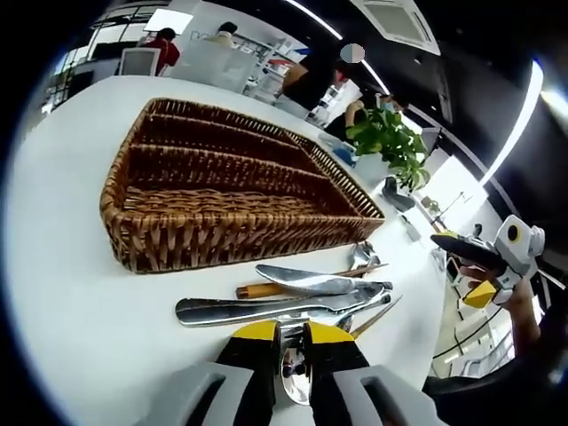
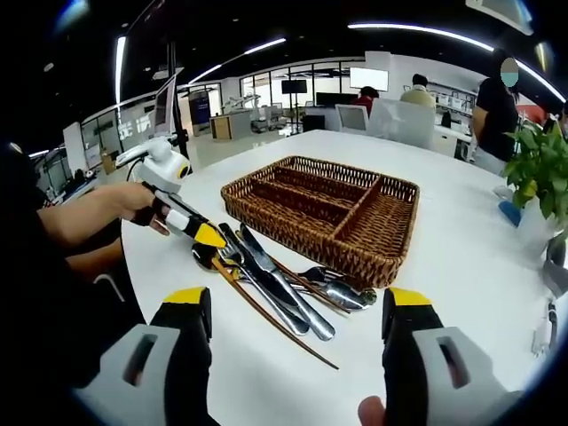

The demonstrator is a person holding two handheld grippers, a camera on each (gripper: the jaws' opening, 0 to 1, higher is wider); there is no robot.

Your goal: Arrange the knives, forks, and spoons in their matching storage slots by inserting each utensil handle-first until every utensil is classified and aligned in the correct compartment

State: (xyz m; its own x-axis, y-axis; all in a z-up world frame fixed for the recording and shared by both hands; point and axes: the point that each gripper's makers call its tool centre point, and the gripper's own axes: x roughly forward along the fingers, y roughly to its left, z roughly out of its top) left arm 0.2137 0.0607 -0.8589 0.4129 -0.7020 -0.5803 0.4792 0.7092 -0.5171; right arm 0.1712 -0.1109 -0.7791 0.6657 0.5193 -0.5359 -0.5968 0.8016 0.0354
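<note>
The left gripper (image 1: pixel 293 342) is clamped on a silver spoon (image 1: pixel 295 377) at the near end of the pile of steel cutlery (image 2: pixel 280 288) by the bench's (image 2: pixel 461 257) near edge. The brown woven wicker tray (image 1: pixel 213 191) lies straight beyond, its slots running crosswise to the jaws. The right gripper (image 2: pixel 297 306) hangs spread wide and empty, farther off.

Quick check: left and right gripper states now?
Left gripper: shut on a spoon in the utensil pile.
Right gripper: open, holding nothing.
</note>
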